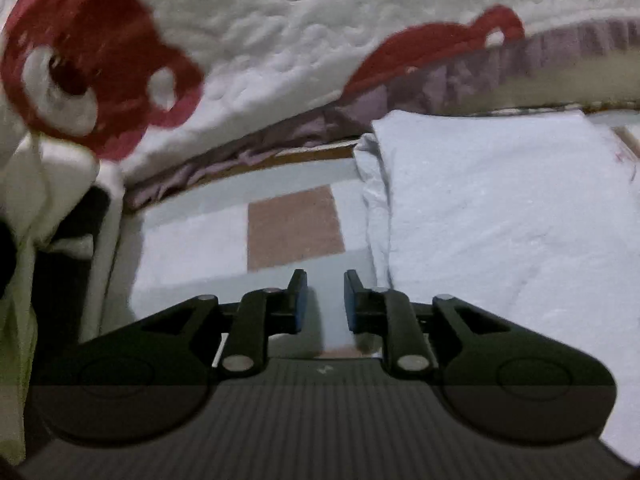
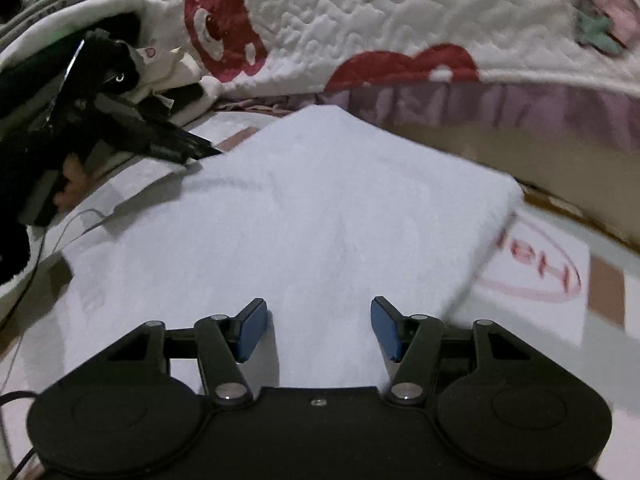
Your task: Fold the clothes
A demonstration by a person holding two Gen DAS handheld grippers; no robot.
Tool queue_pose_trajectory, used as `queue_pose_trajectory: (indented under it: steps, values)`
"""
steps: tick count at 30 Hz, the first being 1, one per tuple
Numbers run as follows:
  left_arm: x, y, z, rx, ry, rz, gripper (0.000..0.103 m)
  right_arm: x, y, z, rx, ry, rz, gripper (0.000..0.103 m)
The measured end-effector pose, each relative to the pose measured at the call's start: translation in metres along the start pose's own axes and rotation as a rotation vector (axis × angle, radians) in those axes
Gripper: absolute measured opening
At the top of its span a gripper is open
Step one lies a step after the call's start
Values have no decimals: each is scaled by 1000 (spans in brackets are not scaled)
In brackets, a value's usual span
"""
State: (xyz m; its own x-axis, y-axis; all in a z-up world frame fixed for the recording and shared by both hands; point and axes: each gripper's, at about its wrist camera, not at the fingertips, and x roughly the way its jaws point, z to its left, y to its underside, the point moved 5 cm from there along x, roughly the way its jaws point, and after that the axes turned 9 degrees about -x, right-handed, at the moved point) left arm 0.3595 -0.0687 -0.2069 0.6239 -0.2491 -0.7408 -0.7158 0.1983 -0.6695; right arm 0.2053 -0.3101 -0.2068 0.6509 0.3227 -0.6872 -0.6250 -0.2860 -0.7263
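The folded white garment is seen lying flat on a patchwork bed sheet. In the right wrist view one corner of the garment is pointed away from the camera toward the quilt, and the long axis appears to run from near left to far right, with the far-right edge folded thick and rounded. In the left wrist view the same garment is seen to the right of the gripper, its left edge showing stacked layers.

Material: soft, fleecy white fabric, slightly nubbly surface, a shallow crease down the middle. Sheet: pale blue and white panels with a brown square and a red oval print with lettering.

The left gripper is held over the bare sheet, jaws parted by a narrow gap, nothing between them; blue pads are noted on the black fingers. The right gripper is held over the near part of the garment, jaws spread wide, nothing clasped.

Surroundings: a white quilted blanket with red bear motifs is bunched along the far side, with a mauve ruffle beneath its edge. The left gripper is seen from the right wrist view as a dark shape at the garment's far-left edge; contact cannot be told. Thin cables are lying at the left.
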Motion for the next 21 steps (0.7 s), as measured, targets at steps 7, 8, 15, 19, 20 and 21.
queue_pose_trajectory:
  steps: [7, 8, 15, 19, 20, 21]
  values:
    - [-38, 34, -32, -44, 175, 56, 31, -60, 40, 0, 137, 53, 66, 63]
    - [-35, 41, -37, -36, 167, 83, 31, -64, 45, 1, 161, 51, 66, 63]
    - [-42, 56, -17, 16, -86, 83, 49, -78, 72, 9, 526, -73, -67, 63]
    - [-53, 53, -12, -47, -9, 94, 47, -75, 86, 19, 718, -132, -89, 63]
    - [-59, 53, -13, -51, 2, 84, 47, -74, 89, 22, 733, -133, -75, 63]
    - [-66, 53, -17, -45, 20, 66, 47, -73, 91, 25, 747, -133, -61, 63]
